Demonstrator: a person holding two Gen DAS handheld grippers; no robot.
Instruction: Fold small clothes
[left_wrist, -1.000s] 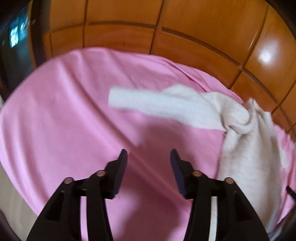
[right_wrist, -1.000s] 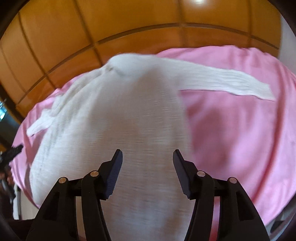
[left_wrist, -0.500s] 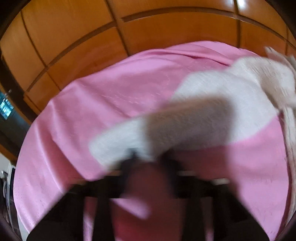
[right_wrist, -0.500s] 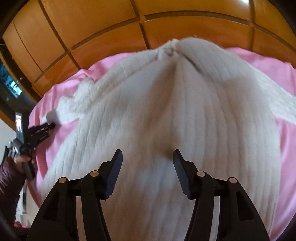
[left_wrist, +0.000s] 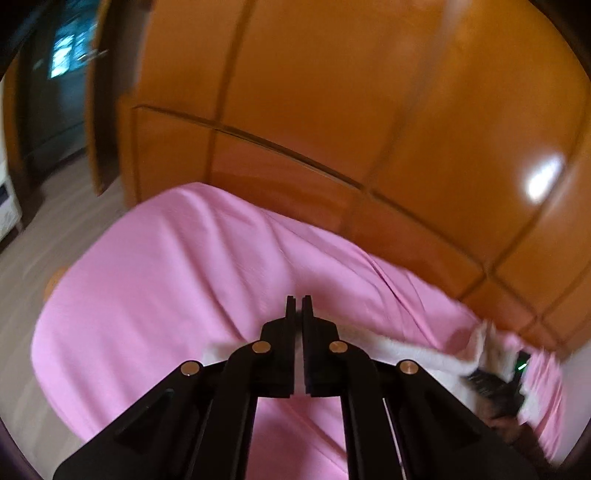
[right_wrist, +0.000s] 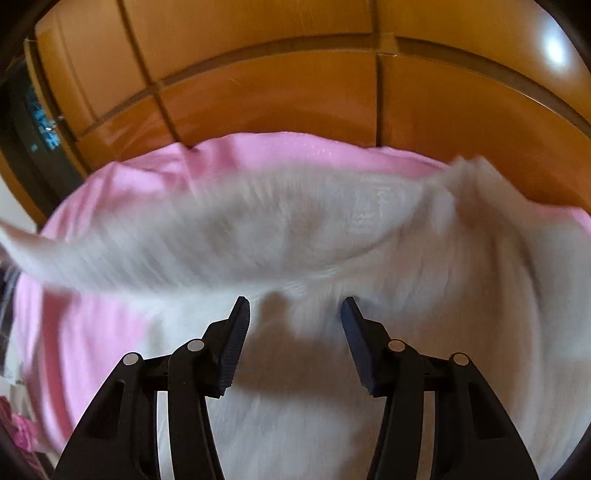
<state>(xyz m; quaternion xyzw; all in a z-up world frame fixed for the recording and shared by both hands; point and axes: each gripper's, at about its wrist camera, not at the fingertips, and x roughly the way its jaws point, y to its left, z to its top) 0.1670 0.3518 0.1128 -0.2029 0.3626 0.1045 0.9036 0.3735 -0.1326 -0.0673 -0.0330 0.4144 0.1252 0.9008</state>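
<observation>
Your left tongs (left_wrist: 299, 303) are clenched, the two black fingers almost touching at the tips. White fabric shows just behind and under them, so they seem to grip the sleeve of the white sweater (left_wrist: 417, 356), but the exact pinch point is hidden by the fingers. From there the sleeve runs to the right of these tongs, toward the blurred dark shape of your other tool at the right edge of the left view.

Your right tongs (right_wrist: 295, 308) are released, with a wide gap between the fingers (right_wrist: 236, 332). They hover over the body of the white sweater (right_wrist: 369, 332), and you cannot tell from the picture if they touch it. The sweater fills the space under and ahead of these tongs, and its long sleeve stretches to the left of them, raised and blurred.

The sweater lies on a pink sheet (left_wrist: 166, 288), which spreads ahead of and to the left of your left tongs. Beyond the sheet stand orange wooden panels (right_wrist: 277, 92).
</observation>
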